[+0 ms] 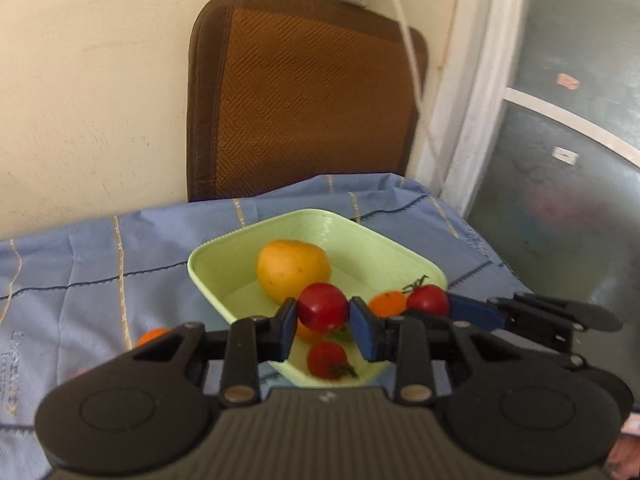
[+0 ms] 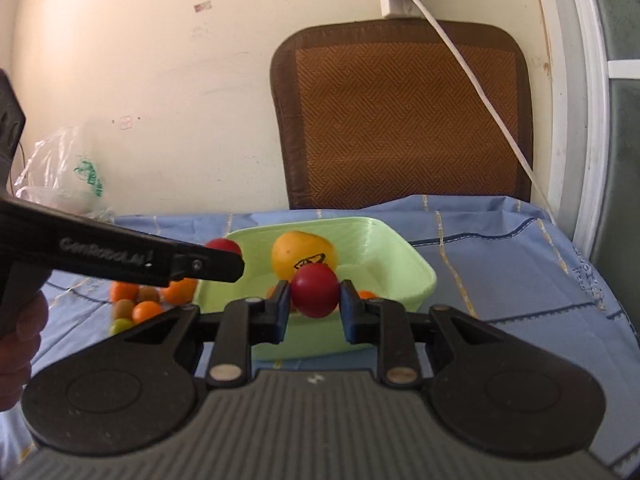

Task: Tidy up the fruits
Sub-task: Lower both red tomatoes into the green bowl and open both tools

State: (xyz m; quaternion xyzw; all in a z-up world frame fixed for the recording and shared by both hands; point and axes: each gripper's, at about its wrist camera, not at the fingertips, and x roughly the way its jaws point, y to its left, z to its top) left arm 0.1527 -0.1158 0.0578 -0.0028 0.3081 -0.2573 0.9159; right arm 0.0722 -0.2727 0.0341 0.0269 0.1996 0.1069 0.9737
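Note:
A light green bowl (image 1: 400,252) sits on a blue cloth and holds a yellow fruit (image 1: 292,268), a red tomato (image 1: 328,360) and orange ones. My left gripper (image 1: 323,322) is shut on a red tomato (image 1: 323,306) above the bowl's near rim. My right gripper (image 2: 314,304) is shut on another red tomato (image 2: 315,290) above the bowl (image 2: 400,256); it enters the left wrist view from the right, with its tomato (image 1: 428,300) over the bowl's right side. The left gripper shows in the right wrist view as a dark arm (image 2: 120,256) with its tomato (image 2: 224,246).
A pile of small orange and green fruits (image 2: 140,304) lies on the cloth left of the bowl. A brown chair back (image 2: 404,120) stands behind the table. A plastic bag (image 2: 60,172) is at the far left, a white cable (image 2: 480,92) hangs from the wall.

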